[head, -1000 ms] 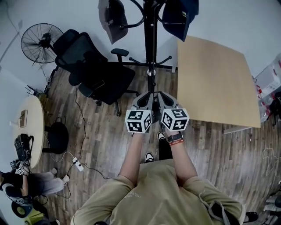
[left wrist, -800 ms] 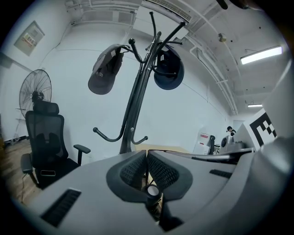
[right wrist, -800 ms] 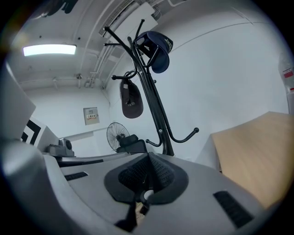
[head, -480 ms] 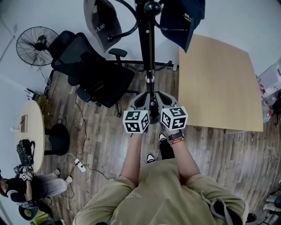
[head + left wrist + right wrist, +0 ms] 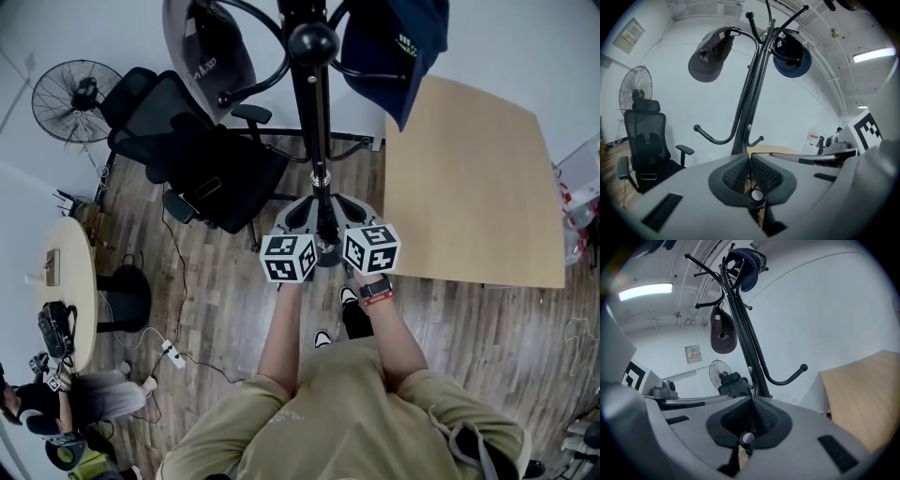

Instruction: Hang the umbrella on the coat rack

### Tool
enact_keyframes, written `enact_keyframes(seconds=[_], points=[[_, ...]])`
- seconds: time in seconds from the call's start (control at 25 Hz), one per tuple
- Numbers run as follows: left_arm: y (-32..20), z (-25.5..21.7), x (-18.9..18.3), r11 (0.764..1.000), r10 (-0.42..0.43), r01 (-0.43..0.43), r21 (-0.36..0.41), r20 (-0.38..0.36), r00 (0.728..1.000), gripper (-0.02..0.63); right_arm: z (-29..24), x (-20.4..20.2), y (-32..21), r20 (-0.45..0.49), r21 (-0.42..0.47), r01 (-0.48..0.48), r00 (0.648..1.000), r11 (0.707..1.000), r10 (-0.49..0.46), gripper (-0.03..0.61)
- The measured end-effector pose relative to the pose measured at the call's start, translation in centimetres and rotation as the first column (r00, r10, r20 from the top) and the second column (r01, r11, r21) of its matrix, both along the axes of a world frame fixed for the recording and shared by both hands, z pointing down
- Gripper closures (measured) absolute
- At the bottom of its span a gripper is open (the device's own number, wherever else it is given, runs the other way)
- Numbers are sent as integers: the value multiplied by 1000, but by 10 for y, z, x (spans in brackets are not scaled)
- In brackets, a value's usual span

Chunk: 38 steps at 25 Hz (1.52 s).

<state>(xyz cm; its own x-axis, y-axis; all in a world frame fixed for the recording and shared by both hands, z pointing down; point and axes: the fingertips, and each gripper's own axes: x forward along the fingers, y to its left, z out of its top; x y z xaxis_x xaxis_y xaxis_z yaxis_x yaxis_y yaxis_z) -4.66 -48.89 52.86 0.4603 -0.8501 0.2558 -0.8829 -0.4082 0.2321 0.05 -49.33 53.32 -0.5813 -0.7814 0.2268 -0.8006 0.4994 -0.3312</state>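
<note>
The black coat rack (image 5: 316, 141) stands just ahead of me, its top knob close under the head camera. No umbrella shows in any view. My left gripper (image 5: 305, 216) and right gripper (image 5: 353, 213) are side by side at the pole's foot, both shut with nothing between the jaws. In the left gripper view the left gripper (image 5: 749, 158) points up at the coat rack (image 5: 752, 93) and its low hook (image 5: 712, 137). In the right gripper view the right gripper (image 5: 752, 400) faces the coat rack (image 5: 746, 341) and a lower hook (image 5: 787, 378).
A grey cap (image 5: 202, 56) and a navy cap (image 5: 394, 42) hang on upper hooks. A black office chair (image 5: 202, 155) and a fan (image 5: 77, 96) stand to the left, a wooden table (image 5: 469, 178) to the right, and a round table (image 5: 66, 281) at far left.
The coat rack's top has come closer and larger in the head view. Both grippers have stayed shut and side by side, shifting slightly toward the pole.
</note>
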Motion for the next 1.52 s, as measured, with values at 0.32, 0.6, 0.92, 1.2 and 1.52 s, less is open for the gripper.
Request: enact_keyframes(seconds=[0.32,0.6,0.92,1.2,1.52], points=[[-24,9,0,1000,17,-17,-20,-22,1000,583,9,-1,-26,5,-20,9,1000,1000,-9,564],[-40,17,-4,999,16,-18,-39,-59,998,583,15,-5,-42,6,-38,26,1000,999,-26,564],[-47,37,-9,996,22,-29,-82,-91,996,583,33,-9,-47,-9,-76,50,999,996,-51,563],[-44,52,-1,993,75,-83,-83,-99,992,581,44,-13,-45,-7,-81,61,998,995,-62,563],[-36,58,8,988,123,-132,-87,-97,988,577,53,-17,-38,4,-105,87,996,991,-87,561]])
